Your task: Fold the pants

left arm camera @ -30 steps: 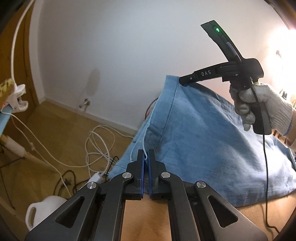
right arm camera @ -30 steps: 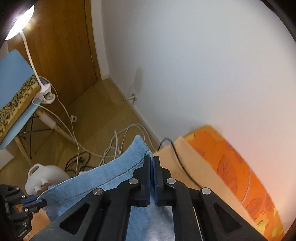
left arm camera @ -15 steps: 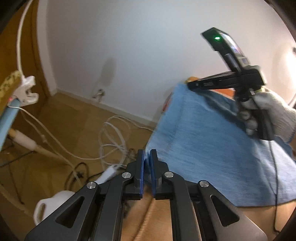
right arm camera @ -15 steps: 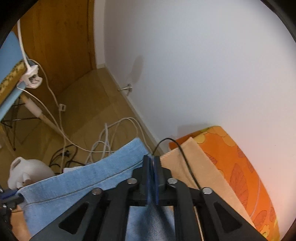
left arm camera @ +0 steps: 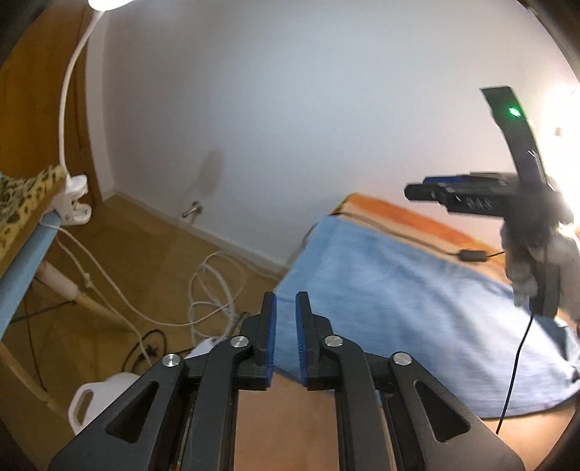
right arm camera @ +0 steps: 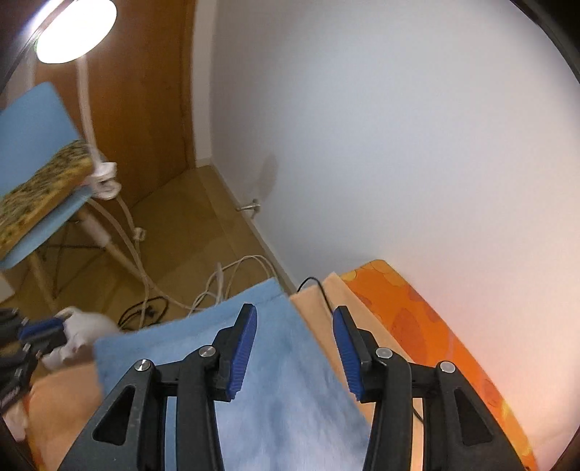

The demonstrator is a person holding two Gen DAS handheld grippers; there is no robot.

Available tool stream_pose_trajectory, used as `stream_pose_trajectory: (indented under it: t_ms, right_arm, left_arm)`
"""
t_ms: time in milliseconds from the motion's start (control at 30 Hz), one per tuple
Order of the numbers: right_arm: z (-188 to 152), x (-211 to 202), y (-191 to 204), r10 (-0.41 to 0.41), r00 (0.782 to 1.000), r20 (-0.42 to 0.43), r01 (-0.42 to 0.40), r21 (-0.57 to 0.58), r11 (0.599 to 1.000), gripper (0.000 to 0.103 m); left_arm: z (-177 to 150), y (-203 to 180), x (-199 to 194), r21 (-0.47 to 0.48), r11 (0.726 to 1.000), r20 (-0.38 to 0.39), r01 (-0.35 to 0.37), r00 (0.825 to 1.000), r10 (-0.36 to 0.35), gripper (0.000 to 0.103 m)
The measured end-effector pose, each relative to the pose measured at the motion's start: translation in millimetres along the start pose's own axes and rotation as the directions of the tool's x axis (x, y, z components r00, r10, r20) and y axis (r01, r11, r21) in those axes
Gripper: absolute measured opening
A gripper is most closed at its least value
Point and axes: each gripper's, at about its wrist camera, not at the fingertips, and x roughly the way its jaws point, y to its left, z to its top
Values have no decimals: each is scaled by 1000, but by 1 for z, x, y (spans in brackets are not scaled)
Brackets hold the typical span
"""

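Note:
The light blue denim pants (left arm camera: 409, 300) lie spread flat on a tan surface (left arm camera: 282, 405); they also show in the right wrist view (right arm camera: 282, 366). My left gripper (left arm camera: 285, 308) is open by a narrow gap and empty, just above the near corner of the pants. My right gripper (right arm camera: 294, 324) is wide open and empty, above the far corner of the pants. In the left wrist view the right gripper (left arm camera: 453, 197) hangs above the pants, held by a gloved hand.
An orange patterned cover (right arm camera: 427, 326) runs along the white wall. A black cable (left arm camera: 471, 255) lies beside the pants. On the wood floor lie white cables (left arm camera: 214, 286) and a white jug (left arm camera: 98, 402). A blue chair (right arm camera: 40, 188) carries a clip lamp (right arm camera: 72, 29).
Both grippers have let go of the pants edge and opened. The pants have dropped from hanging to lying flat, and both grippers have lifted away.

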Motion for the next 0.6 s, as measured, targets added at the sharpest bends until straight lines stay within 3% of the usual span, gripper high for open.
stream_pose_trajectory:
  t_ms: [67,133,267,433,500,600]
  right_arm:
    - [-11,-33,2,17,1000,13,-17,-1,1000,48]
    - [-23,-73,4,15,999,30,-15,-10,1000,53]
    - [-53,-144,-11,-15,999,51,15,-8,1000,54]
    - [-102,-233,-41,-28,997,68,21,92,995,56]
    - [-126,-267,-53,-41,996,77,29,142,989,58]
    - [-161,-313,-72,-97,992,83,81,182,980,59]
  left_arm:
    - [2,-10,-11,7,1000,13,26,1000,-26,29]
    - [5,-25,-25,12,999,22,52,998,-53,29]
    - [7,-59,-53,30,994,29,108,994,-109,29]
    - [2,-103,-81,21,979,8,201,979,-202,32]
    - [-3,-127,-89,43,974,-7,224,975,-224,39]
    - [-16,-169,-100,94,962,-34,257,966,-254,40]
